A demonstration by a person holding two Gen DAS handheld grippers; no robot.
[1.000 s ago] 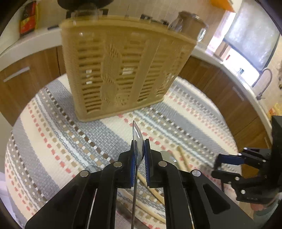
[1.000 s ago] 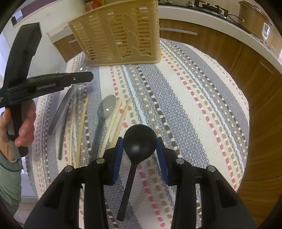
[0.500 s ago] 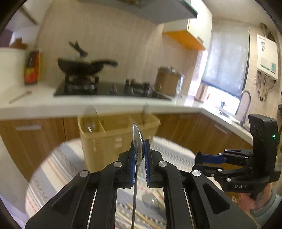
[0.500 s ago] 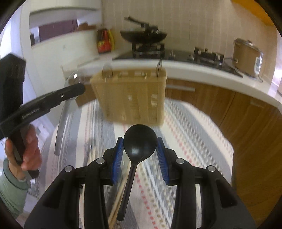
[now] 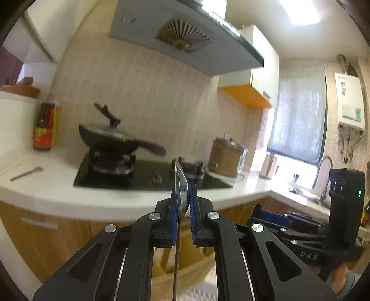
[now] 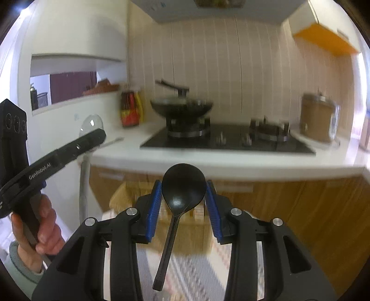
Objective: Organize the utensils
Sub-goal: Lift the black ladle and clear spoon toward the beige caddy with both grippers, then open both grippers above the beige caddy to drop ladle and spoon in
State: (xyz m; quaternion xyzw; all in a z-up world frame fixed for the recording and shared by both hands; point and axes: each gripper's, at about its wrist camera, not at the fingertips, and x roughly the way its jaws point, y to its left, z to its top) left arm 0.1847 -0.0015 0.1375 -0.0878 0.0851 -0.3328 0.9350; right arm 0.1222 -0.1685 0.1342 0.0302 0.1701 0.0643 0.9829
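The room is bright. A ceiling lamp (image 5: 300, 10) above and right of the left gripper (image 5: 183, 215) burns out to plain white, and daylight glows through the blind on the window (image 5: 298, 118) farther right. Both grippers stay crisp, while the wok (image 6: 181, 106) and the bench (image 6: 231, 159) beyond the right gripper (image 6: 182, 208) smear sideways. Straight edges bow near the dark round border. A small glint sits on the black spoon (image 6: 182, 187).
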